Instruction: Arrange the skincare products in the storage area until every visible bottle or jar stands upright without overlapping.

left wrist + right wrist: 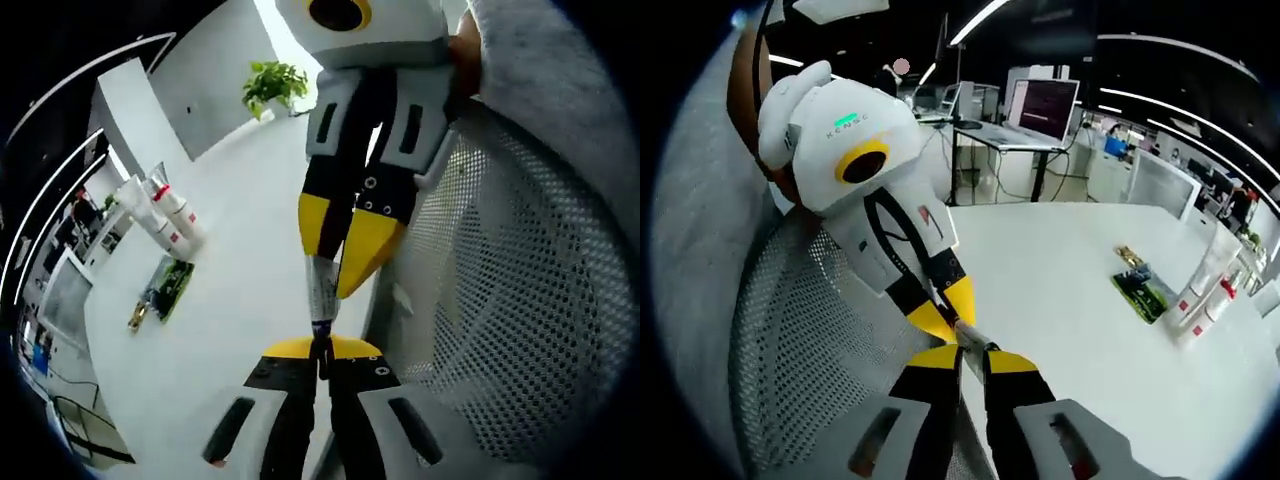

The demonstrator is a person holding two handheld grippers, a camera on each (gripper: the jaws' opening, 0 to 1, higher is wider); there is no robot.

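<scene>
I have both grippers on one small tube [321, 290], silvery with a dark band, held over the edge of the white counter [240, 300] beside a white mesh basket [520, 300]. In the left gripper view my left gripper [321, 352] is closed on the tube's lower end at 6 o'clock, and the right gripper [345, 262] comes down from 12 o'clock with its yellow tips pinched on the upper end. In the right gripper view the right gripper [973, 352] is clamped on the same tube [970, 335], with the left gripper [945, 305] reaching in from 10 o'clock.

I judge this a hand-over or a re-gripping of the tube on its way to the storage area, so the task is far from finished. The other skincare tubes [160, 215] lean together well apart at 9 o'clock in the left gripper view, at 3 o'clock in the right gripper view [1205, 290], and just beside them lies a flat green packet [172, 288]. A potted plant [272, 85] stands at the far end of the counter.

Next, I think one gripper must let go while the other keeps hold, turning the tube cap-down so it can stand. The risk is both releasing together and the tube dropping.
</scene>
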